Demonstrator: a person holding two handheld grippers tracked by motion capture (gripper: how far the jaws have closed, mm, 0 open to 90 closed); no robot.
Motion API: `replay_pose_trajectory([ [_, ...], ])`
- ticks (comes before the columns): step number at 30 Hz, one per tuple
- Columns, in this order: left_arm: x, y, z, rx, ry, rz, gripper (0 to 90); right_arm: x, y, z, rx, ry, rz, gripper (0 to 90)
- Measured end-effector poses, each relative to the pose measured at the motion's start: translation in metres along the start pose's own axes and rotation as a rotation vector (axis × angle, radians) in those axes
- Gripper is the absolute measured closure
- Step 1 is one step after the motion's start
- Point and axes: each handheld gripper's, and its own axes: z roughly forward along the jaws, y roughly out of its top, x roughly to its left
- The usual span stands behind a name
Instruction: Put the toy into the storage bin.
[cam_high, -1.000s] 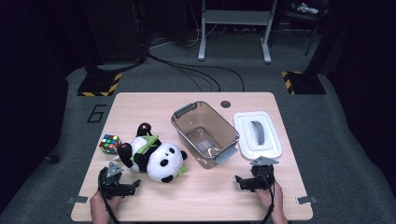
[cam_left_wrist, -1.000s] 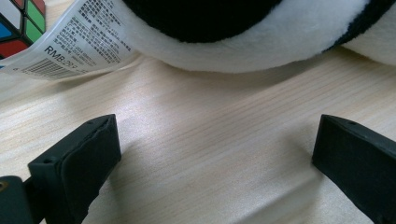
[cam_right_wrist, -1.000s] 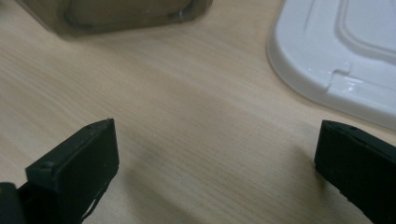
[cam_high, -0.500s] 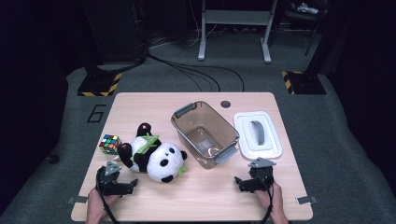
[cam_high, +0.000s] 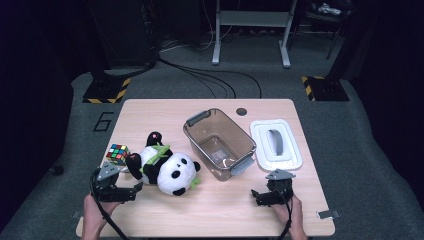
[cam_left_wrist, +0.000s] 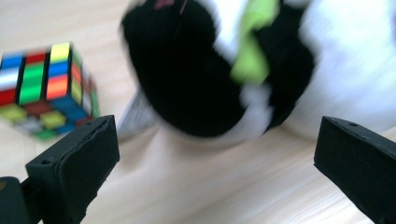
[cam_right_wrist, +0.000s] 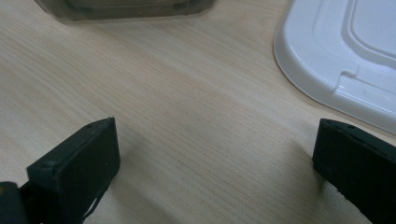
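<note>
The left gripper's fingers are spread wide and empty, low over the desk, pointing at the black leg of a toy panda just ahead. The panda lies on its side near the desk's front left, between a puzzle cube and an open plastic tub. The right gripper also rests spread and empty, near the white lid. To grasp well, the fingers should straddle the soft leg (or the body) before closing.

The panda is soft, fuzzy plush, the table matt pale wood-grain, the lid smooth glossy white plastic (the bin translucent smoky plastic).
</note>
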Motion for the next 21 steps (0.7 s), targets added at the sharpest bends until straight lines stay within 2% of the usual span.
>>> replay_pose_trajectory([
  [1,-0.004,0.013,-0.001,-0.006,-0.020,0.027,0.2,0.000,0.000,0.000,0.000,0.000,0.000,0.0],
  [2,-0.004,0.013,-0.001,-0.006,-0.020,0.027,0.2,0.000,0.000,0.000,0.000,0.000,0.000,0.0],
  [4,-0.008,0.025,0.000,-0.008,-0.034,0.048,0.0,0.000,0.000,0.000,0.000,0.000,0.000,0.0],
  [5,-0.012,0.036,0.004,-0.003,-0.046,0.075,0.0,0.000,0.000,0.000,0.000,0.000,0.000,0.0],
  [7,-0.017,0.047,0.009,0.007,-0.041,0.106,0.0,0.000,0.000,0.000,-0.001,0.000,0.000,0.0],
  [8,-0.017,0.047,0.009,0.007,-0.041,0.106,0.0,0.000,0.000,0.000,0.000,0.000,0.001,0.0],
  [9,-0.019,0.056,0.014,0.018,-0.037,0.130,0.0,0.000,0.000,0.000,0.000,0.000,0.000,0.0],
  [10,-0.019,0.056,0.014,0.018,-0.037,0.130,0.0,0.000,0.000,0.000,0.000,0.000,0.000,0.0],
  [11,-0.019,0.064,0.019,0.020,-0.039,0.134,0.0,0.000,0.000,0.000,0.000,0.000,0.000,0.0],
  [15,-0.021,0.075,0.019,-0.003,-0.041,0.142,0.0,0.000,0.000,0.000,0.000,0.000,0.000,0.0],
  [21,-0.025,0.084,0.025,0.010,-0.050,0.161,0.0,0.000,0.000,0.000,0.000,0.000,0.000,0.0],
])
